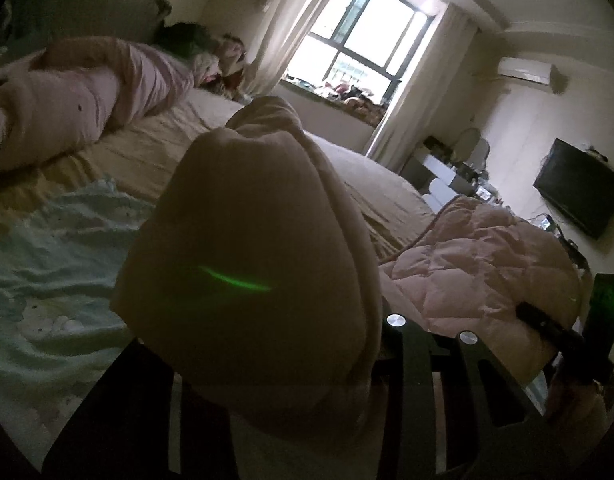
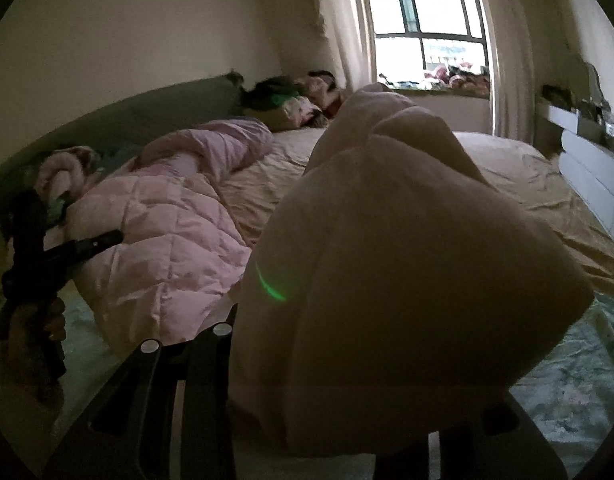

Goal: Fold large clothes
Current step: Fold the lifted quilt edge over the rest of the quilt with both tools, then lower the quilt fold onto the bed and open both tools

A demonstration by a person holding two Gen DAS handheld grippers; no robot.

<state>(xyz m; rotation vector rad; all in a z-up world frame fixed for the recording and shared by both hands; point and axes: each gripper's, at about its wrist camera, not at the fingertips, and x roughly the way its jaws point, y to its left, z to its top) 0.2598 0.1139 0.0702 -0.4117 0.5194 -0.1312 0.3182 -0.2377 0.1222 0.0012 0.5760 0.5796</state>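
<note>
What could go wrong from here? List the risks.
1. The cream garment bunches thickly over both grippers, so a fold could slip out of either grip.
2. It hangs over the pink quilted jacket and could snag or drag it.
3. Bunched cloth blocks both cameras, hiding the bed below it.

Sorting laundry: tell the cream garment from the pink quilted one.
The cream garment is plain, bunched and lifted off the bed; the pink quilted jacket is diamond-stitched and lies on the bed. Cream fills both wrist views; pink sits aside. Both are bulky and unfolded.
</note>
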